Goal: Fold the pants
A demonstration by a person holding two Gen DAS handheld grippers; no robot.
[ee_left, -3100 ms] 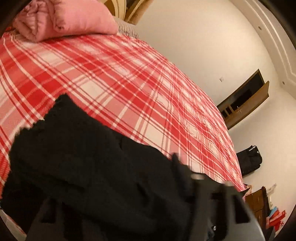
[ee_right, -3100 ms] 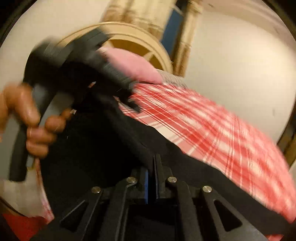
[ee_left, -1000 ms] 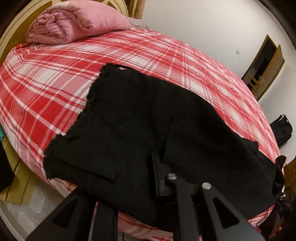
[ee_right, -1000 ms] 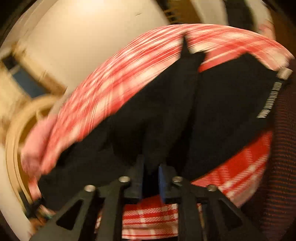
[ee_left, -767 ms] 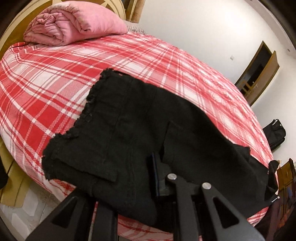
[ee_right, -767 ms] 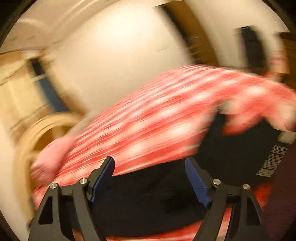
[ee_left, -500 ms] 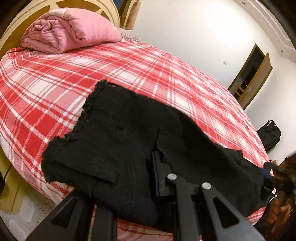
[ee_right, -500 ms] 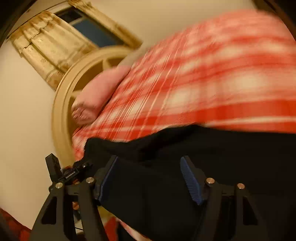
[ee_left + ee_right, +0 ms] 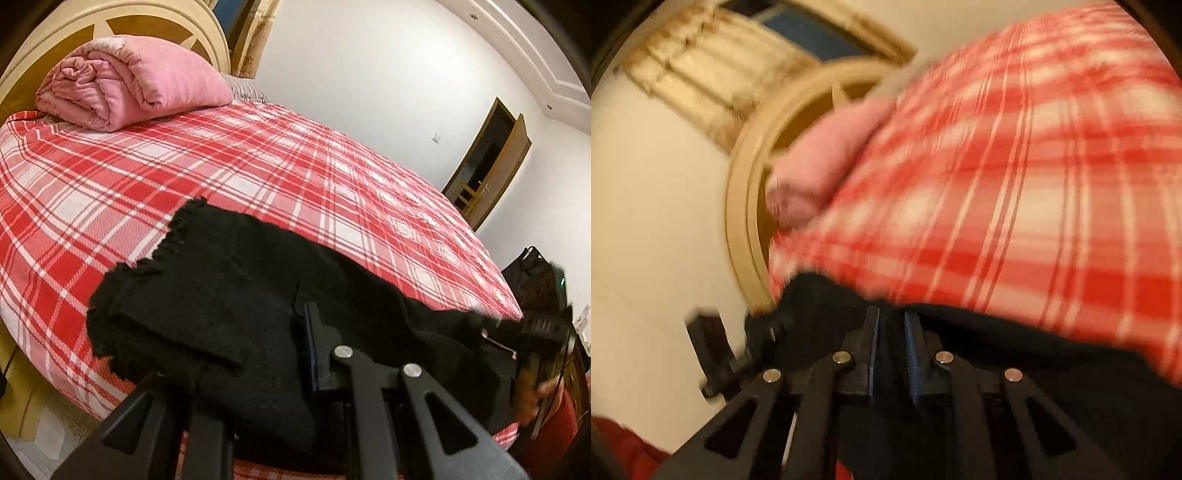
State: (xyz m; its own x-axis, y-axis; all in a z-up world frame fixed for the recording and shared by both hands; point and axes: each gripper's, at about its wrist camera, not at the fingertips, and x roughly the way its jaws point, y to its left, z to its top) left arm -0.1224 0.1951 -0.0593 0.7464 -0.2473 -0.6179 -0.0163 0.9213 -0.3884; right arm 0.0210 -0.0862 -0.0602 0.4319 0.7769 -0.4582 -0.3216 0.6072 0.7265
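Observation:
The black pants (image 9: pixel 229 295) lie folded lengthwise along the near edge of the red plaid bed (image 9: pixel 258 177), frayed hems at the left. My left gripper (image 9: pixel 295 354) is shut on the pants' near edge; cloth hides its left finger. In the blurred right wrist view, my right gripper (image 9: pixel 891 354) has its jaws nearly together over the pants (image 9: pixel 1052 369) at the other end; whether cloth is pinched between them does not show. The right gripper also shows in the left wrist view (image 9: pixel 532 328), at the pants' right end.
A rolled pink blanket (image 9: pixel 125 81) lies by the round wooden headboard (image 9: pixel 155 22). A door (image 9: pixel 491 158) stands open in the far wall. A black bag (image 9: pixel 524 266) sits beyond the bed's far right side. The left gripper shows in the right wrist view (image 9: pixel 713 350).
My right gripper let go of the pants, opened wide, swung to the pants' right end, and its jaws have come nearly together. My left gripper has kept its hold.

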